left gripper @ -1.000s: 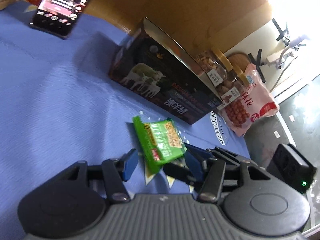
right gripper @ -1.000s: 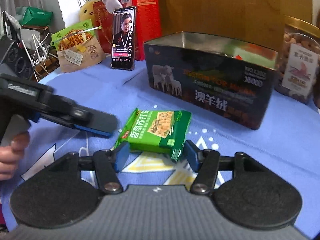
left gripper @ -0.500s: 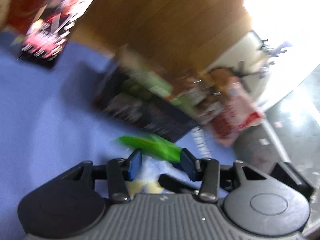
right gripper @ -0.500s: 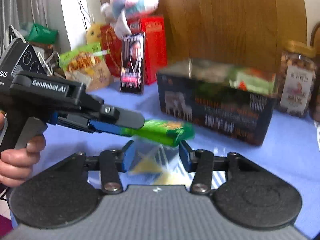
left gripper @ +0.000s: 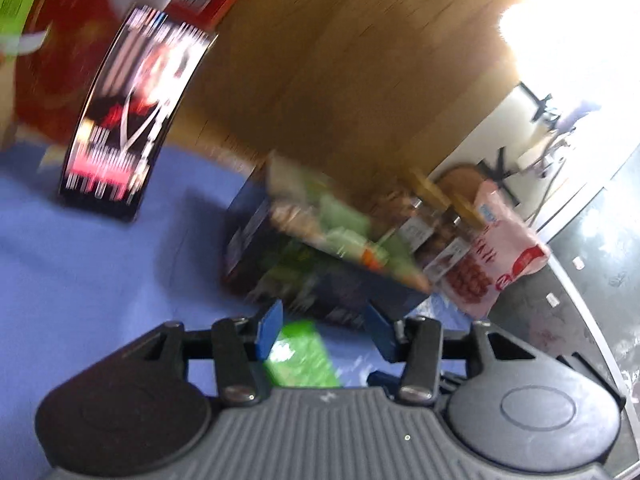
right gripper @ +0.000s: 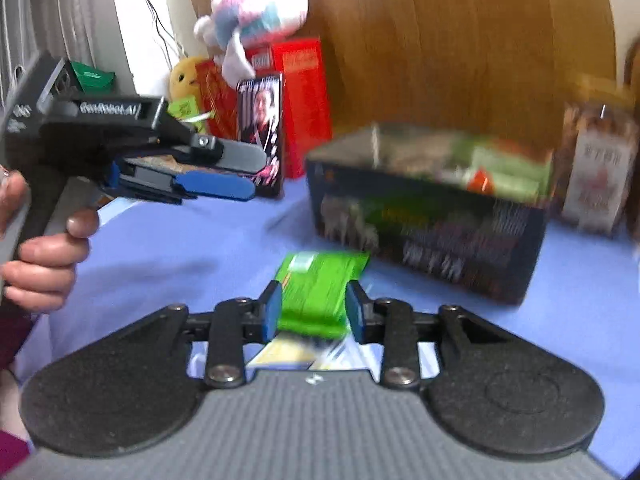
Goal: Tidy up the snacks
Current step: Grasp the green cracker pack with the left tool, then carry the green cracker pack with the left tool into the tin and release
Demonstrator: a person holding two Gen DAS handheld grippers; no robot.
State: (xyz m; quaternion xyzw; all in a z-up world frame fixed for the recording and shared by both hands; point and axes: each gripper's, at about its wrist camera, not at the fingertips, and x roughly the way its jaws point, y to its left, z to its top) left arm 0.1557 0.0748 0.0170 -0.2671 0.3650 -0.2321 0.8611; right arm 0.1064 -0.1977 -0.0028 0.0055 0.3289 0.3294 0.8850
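A green snack packet (right gripper: pixel 318 294) sits between the pads of my right gripper (right gripper: pixel 314 310), which is shut on it and holds it above the blue cloth. The same packet shows blurred below my left gripper (left gripper: pixel 324 330) in the left wrist view (left gripper: pixel 302 356). My left gripper is open and empty; it also shows at the left of the right wrist view (right gripper: pixel 224 172), raised and apart from the packet. The dark tin box (right gripper: pixel 432 208) with snacks inside stands just beyond the packet (left gripper: pixel 320 268).
A phone (right gripper: pixel 262 132) leans on red boxes (right gripper: pixel 304 92) at the back, a plush toy (right gripper: pixel 256 12) on top. A nut jar (right gripper: pixel 596 168) and a pink snack bag (left gripper: pixel 496 256) stand right of the tin. Blue cloth (right gripper: pixel 180 248) covers the table.
My left gripper let go of the green packet and lifted away to the left. My right gripper closed on the packet and raised it off the cloth, toward the tin.
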